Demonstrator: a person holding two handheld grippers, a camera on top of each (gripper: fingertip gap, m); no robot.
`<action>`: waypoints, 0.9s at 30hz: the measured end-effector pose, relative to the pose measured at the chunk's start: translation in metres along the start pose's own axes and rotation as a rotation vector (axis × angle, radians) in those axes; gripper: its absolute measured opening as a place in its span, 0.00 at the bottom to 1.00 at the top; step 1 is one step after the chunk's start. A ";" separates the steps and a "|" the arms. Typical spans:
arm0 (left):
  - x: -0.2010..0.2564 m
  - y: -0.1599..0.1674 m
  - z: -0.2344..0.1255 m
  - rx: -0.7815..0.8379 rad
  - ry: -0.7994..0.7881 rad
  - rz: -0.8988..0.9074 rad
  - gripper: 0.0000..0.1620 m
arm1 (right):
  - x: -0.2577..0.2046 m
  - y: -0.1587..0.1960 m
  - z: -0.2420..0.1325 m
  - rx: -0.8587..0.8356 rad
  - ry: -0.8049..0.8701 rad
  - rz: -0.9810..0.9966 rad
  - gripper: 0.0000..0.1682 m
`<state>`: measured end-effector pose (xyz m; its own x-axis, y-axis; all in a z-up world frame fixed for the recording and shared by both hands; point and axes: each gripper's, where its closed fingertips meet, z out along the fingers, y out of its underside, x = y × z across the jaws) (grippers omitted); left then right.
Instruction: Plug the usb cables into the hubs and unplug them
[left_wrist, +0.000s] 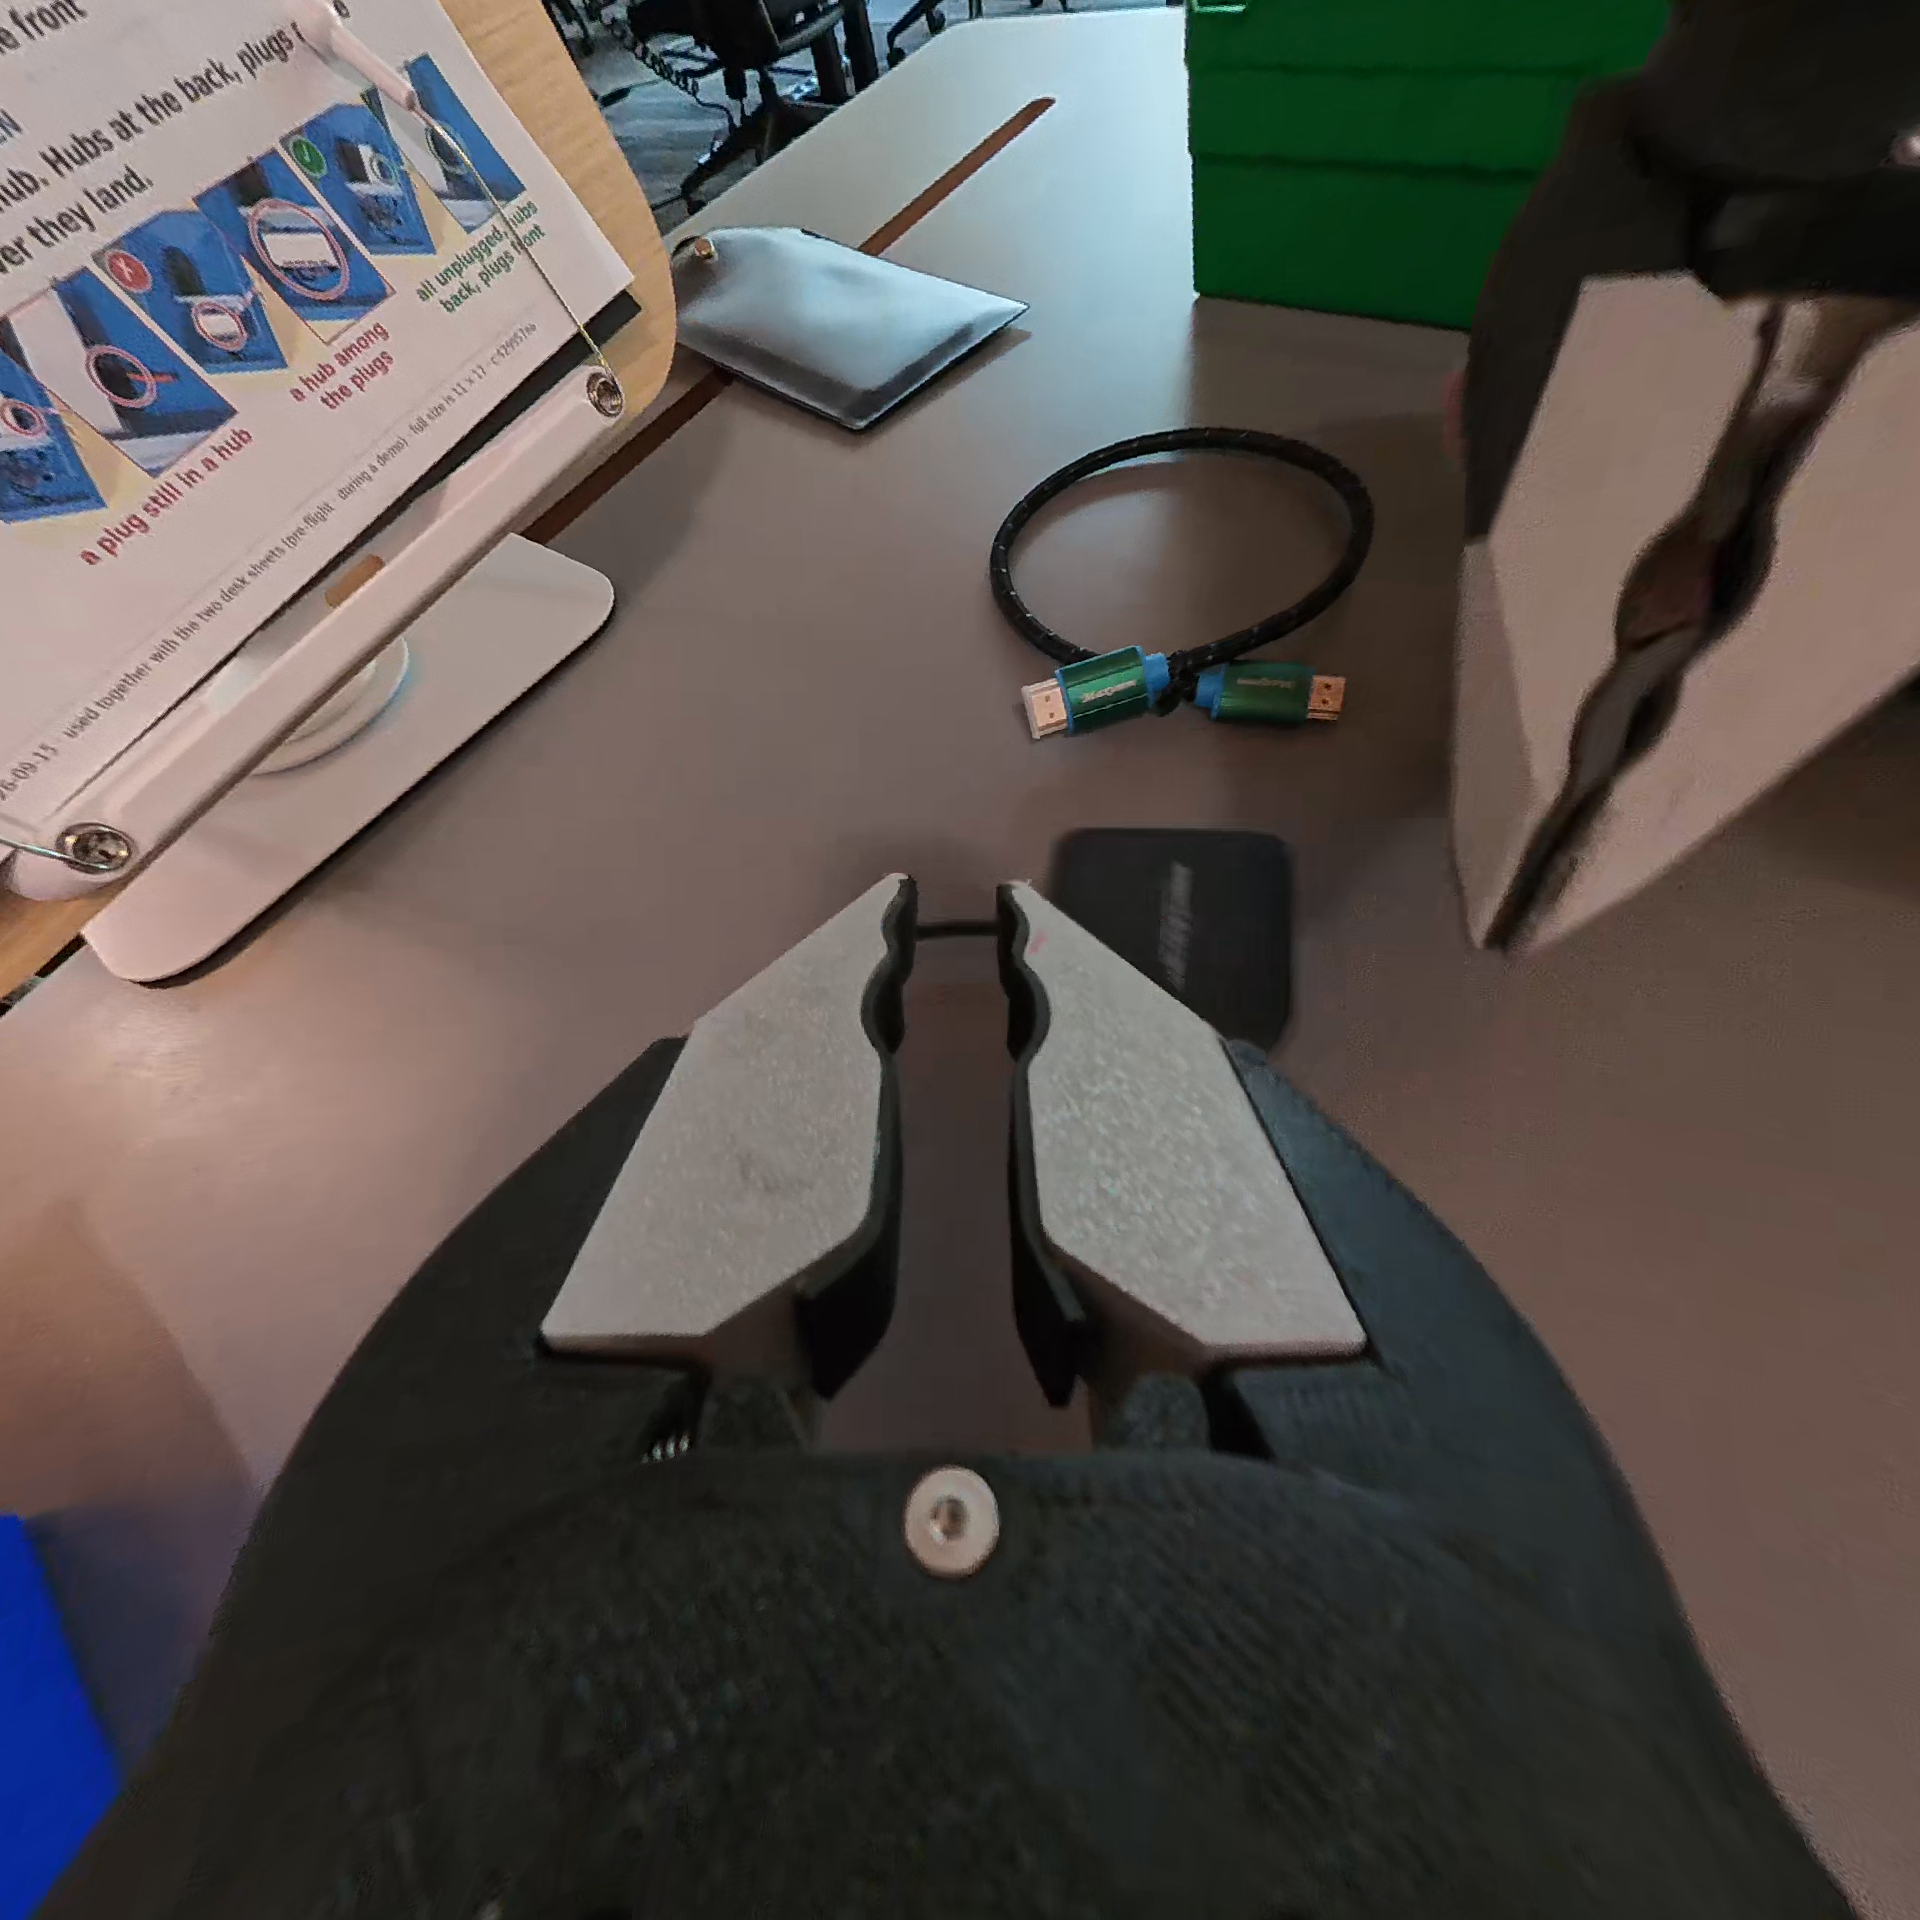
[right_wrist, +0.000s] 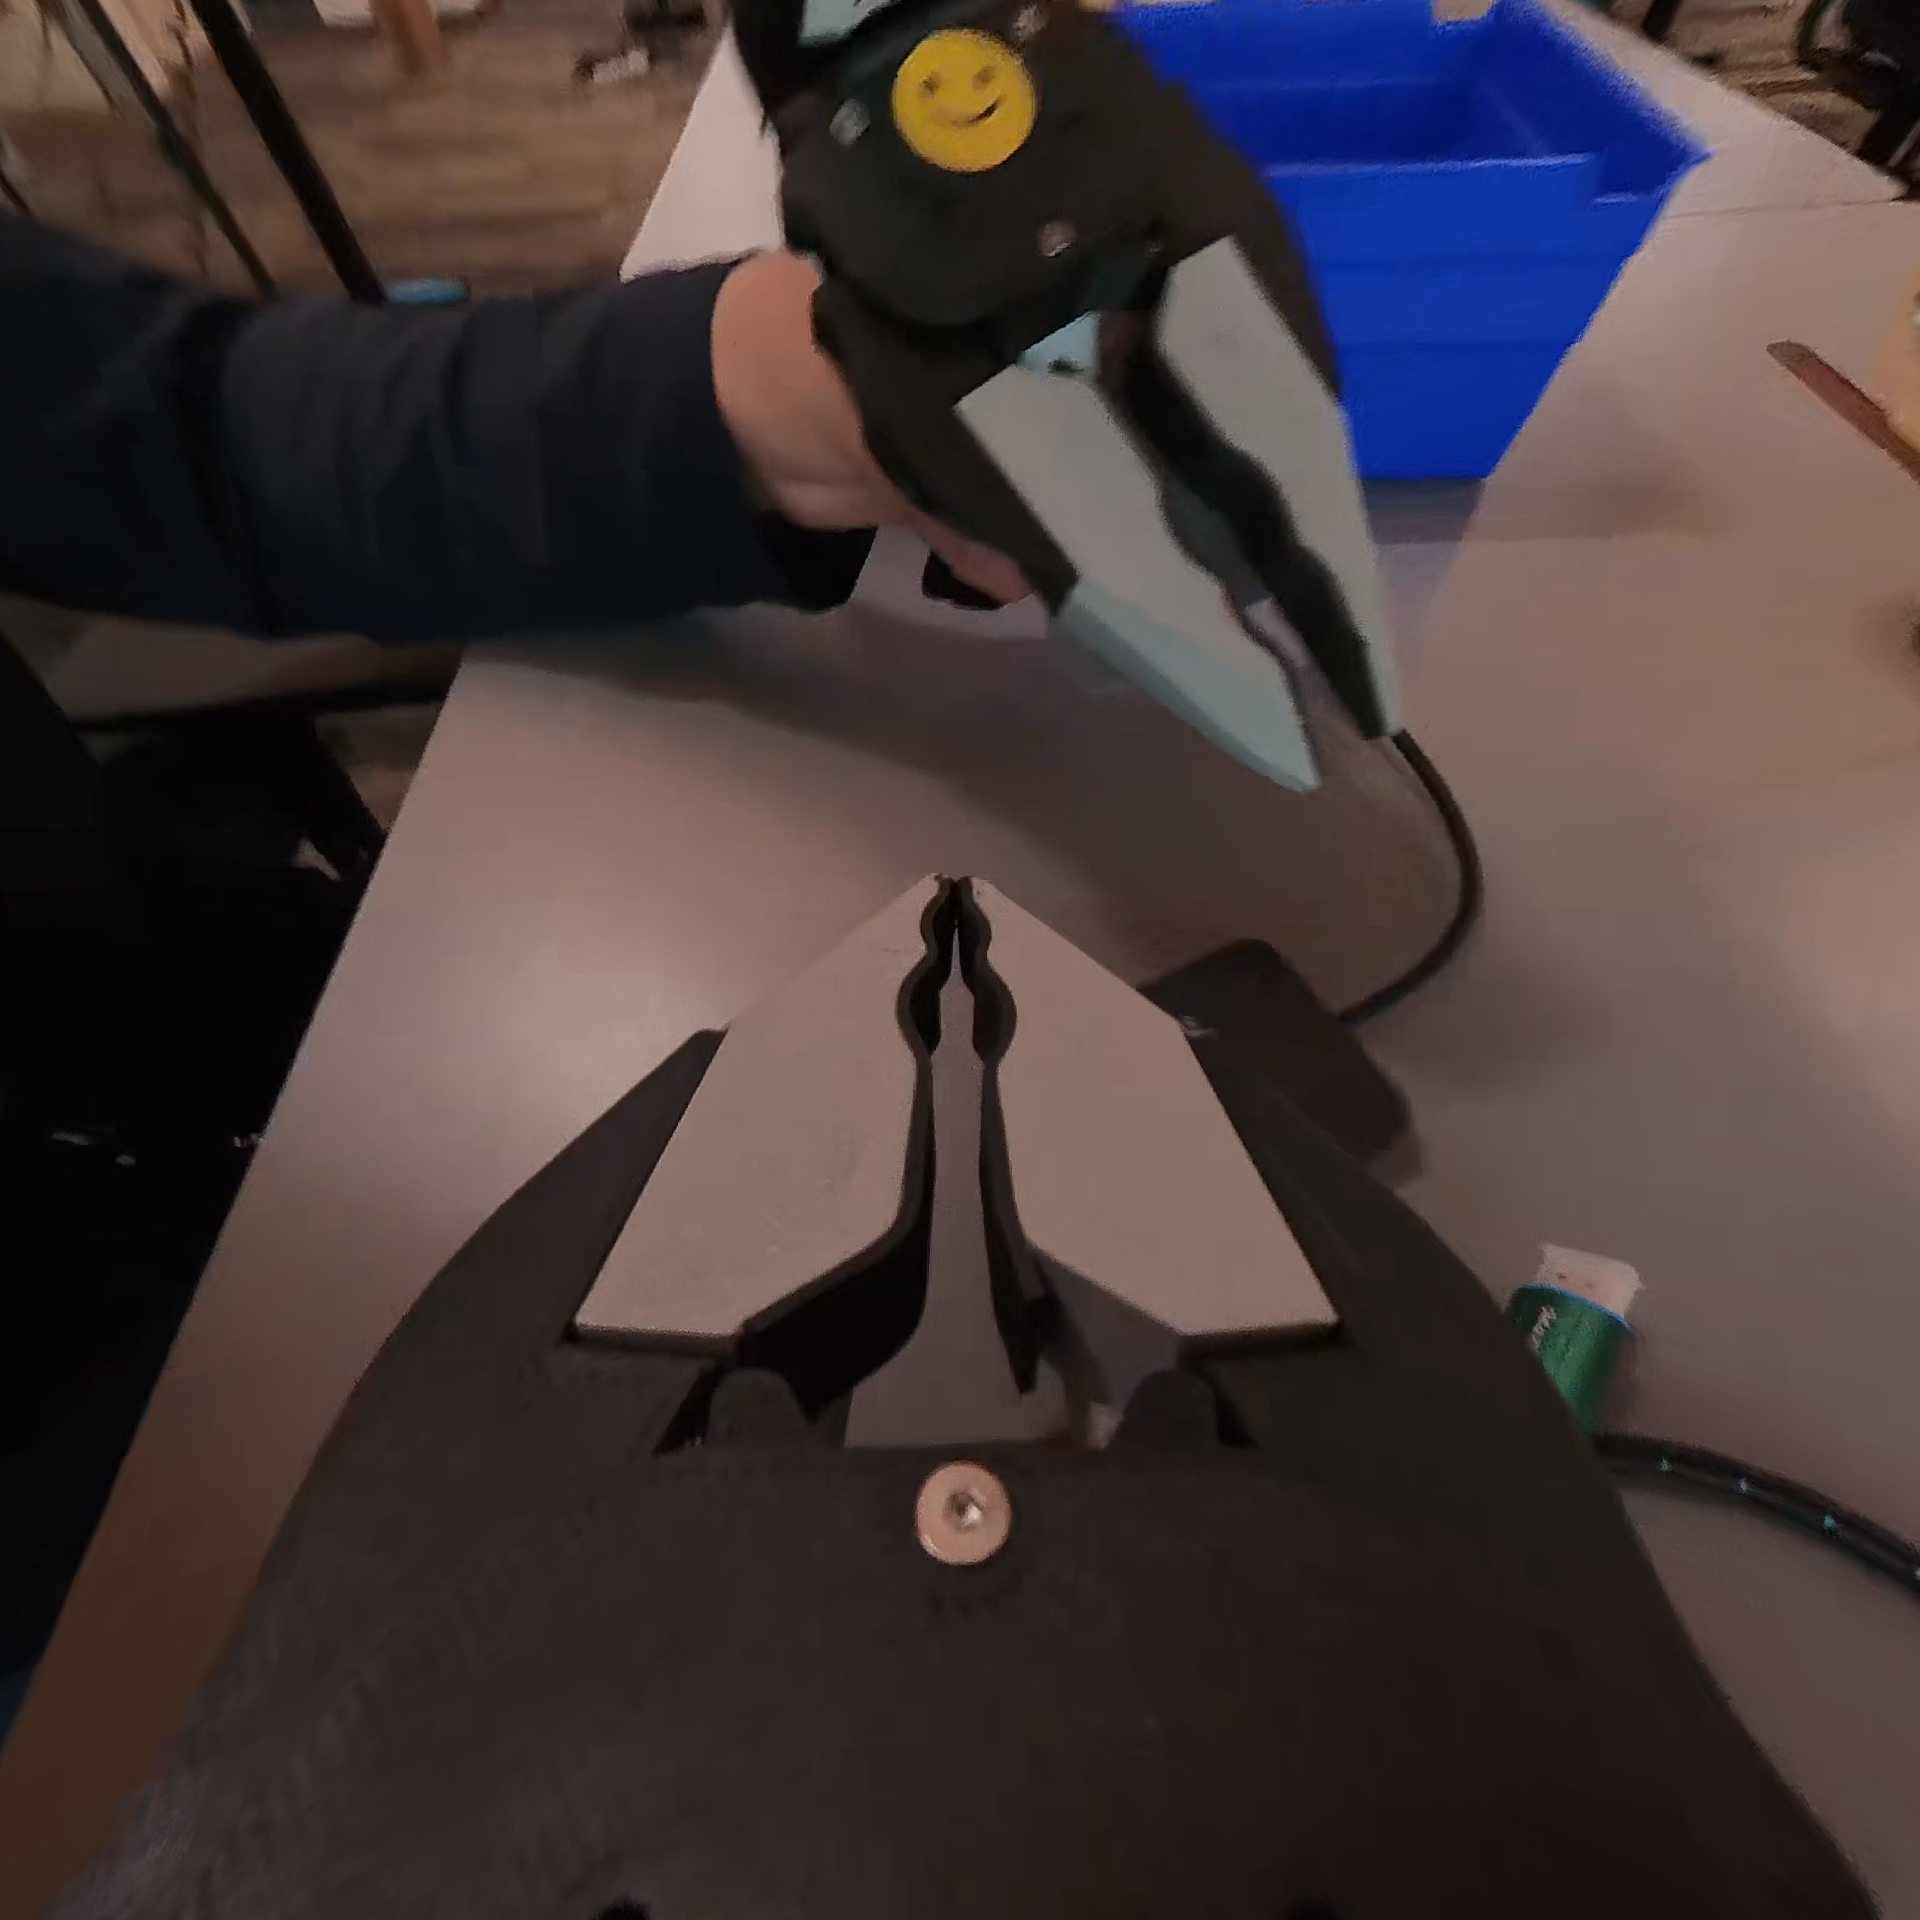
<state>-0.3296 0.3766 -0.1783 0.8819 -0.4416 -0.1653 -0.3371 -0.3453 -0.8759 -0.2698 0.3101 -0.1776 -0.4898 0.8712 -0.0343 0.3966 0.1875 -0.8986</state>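
My left gripper (left_wrist: 956, 904) is shut on a thin black cable (left_wrist: 956, 925) that crosses between its fingertips. In the right wrist view the left gripper (right_wrist: 1345, 753) holds that cable's end above the table, and the cable (right_wrist: 1460, 894) curves down to a flat black box (right_wrist: 1288, 1039). The box (left_wrist: 1195, 925) lies just right of my left fingertips. My right gripper (right_wrist: 956, 883) is shut, its tips pressed together with nothing between them, hovering beside the box. It also shows, blurred, in the left wrist view (left_wrist: 1496, 935).
A looped black braided cable with green plugs (left_wrist: 1107, 691) lies farther back; one plug shows in the right wrist view (right_wrist: 1569, 1351). A sheet on a white stand (left_wrist: 260, 312), a grey pouch (left_wrist: 842, 322), a green box (left_wrist: 1351, 156) and a blue bin (right_wrist: 1434, 171) surround the area. Some 9 cm of space lies between my two pairs of fingers.
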 end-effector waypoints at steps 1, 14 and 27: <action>0.000 0.000 -0.001 -0.003 -0.001 0.009 0.08 | 0.005 -0.003 -0.005 0.032 0.005 0.036 0.00; -0.001 0.007 0.002 -0.038 -0.031 0.052 0.07 | 0.059 -0.011 -0.040 0.187 0.178 0.281 0.07; -0.004 0.011 0.004 -0.052 -0.040 0.047 0.07 | 0.080 0.029 -0.016 -0.051 0.367 0.269 0.29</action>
<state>-0.3351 0.3775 -0.1887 0.8768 -0.4251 -0.2248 -0.3942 -0.3677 -0.8423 -0.2851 0.3919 -0.1994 -0.0603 0.9934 -0.0977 0.5143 -0.0530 -0.8560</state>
